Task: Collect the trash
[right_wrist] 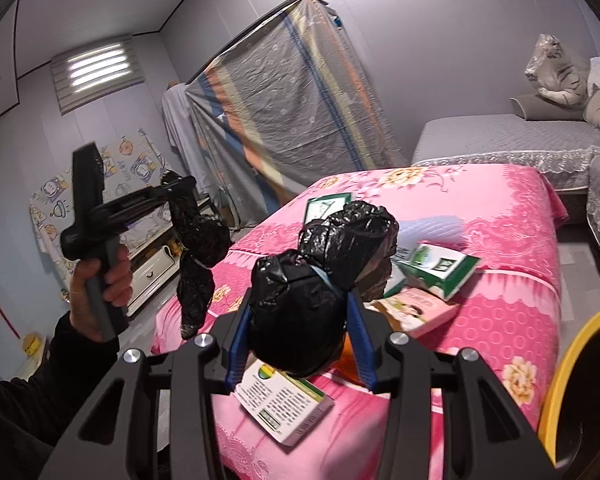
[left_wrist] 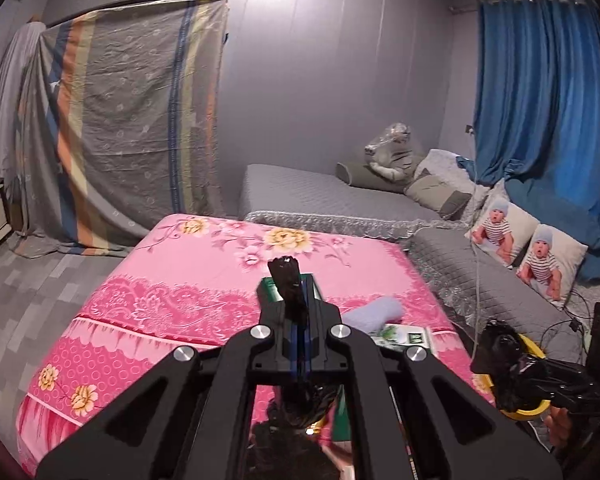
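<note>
- Left tool (right_wrist: 171,193), at 9 o'clock in the right wrist view: fingers pressed together on the neck of a thin black bag (right_wrist: 198,254), which dangles free above the floor beside the bed (right_wrist: 512,264). Pinching the neck probably keeps the contents from spilling.
- Same bag in the left wrist view: a strip pokes up past the fingertips at centre, the rest hangs under the tool.
- Right tool (right_wrist: 300,316), 6 o'clock in its own view: blue-lined fingers (right_wrist: 238,340) clamped on a knotted black bag bundle (right_wrist: 320,280), lifted off the pink cover. It is gripped at the fat lower lump, likely because that gives the pads most to bite on.
- Loose trash on the bed around the bundle: white-green box (right_wrist: 284,404) at 6 o'clock right under it, flat green-white packet (right_wrist: 326,206) at 12, green carton (right_wrist: 440,268) and pink box (right_wrist: 416,308) at 3, touching each other.
- Pale blue roll (left_wrist: 376,310) lies behind the green carton.
- Yellow bin rim (right_wrist: 572,360) at 4 o'clock, just off the bed edge: judged the drop point, so both bags held up ready to go in.
- Judgement: task partway; the boxes are not yet collected.
</note>
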`<state>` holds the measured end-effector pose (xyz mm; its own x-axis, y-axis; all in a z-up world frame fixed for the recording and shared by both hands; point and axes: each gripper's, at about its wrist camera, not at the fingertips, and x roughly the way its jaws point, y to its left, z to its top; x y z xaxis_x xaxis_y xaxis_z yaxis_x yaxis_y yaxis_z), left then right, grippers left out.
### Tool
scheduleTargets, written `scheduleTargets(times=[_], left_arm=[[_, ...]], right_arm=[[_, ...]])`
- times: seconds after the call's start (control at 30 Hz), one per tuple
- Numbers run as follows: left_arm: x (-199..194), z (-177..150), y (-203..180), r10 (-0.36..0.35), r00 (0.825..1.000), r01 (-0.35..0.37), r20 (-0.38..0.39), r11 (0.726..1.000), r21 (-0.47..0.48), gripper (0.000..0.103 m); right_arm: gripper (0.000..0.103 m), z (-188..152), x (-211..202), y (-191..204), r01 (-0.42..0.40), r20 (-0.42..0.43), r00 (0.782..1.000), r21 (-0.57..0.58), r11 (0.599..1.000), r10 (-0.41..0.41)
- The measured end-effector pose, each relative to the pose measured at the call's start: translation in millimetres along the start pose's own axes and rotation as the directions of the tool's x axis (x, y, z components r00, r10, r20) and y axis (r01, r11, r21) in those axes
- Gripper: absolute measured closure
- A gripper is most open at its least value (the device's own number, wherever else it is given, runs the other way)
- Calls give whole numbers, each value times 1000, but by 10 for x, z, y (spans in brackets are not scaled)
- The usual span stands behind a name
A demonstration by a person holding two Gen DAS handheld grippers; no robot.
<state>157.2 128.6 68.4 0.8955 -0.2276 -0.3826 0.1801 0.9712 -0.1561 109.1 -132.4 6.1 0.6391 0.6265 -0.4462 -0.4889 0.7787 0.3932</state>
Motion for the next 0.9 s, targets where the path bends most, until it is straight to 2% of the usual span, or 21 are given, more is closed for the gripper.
scheduleTargets(times=[0.27, 0.47, 0.6, 0.67, 0.77, 0.9], left_arm=[[118, 106, -595, -128, 992, 129, -21, 990, 59, 102], [355, 118, -1232, -242, 968, 248, -62, 961, 123, 102], [511, 111, -1724, -322, 942, 334, -92, 928, 166, 102], [607, 93, -1967, -367, 923, 382, -114, 907, 179, 102], [744, 52, -2270, -413, 900, 434, -142, 880, 193, 102], [959, -25, -2705, -467, 864, 499, -187, 843, 202, 102]], right_arm=[[62, -79, -383, -437, 125, 56, 990, 91, 988, -131], [62, -214, -764, -852, 262, 95, 955, 174, 949, -281], [62, -344, -1030, -1103, 347, 110, 919, 227, 910, -378], [62, -409, -1154, -1223, 376, 112, 904, 254, 891, -413], [62, -508, -1329, -1391, 441, 107, 867, 293, 848, -487], [62, -641, -1476, -1605, 481, 85, 840, 338, 809, -536]])
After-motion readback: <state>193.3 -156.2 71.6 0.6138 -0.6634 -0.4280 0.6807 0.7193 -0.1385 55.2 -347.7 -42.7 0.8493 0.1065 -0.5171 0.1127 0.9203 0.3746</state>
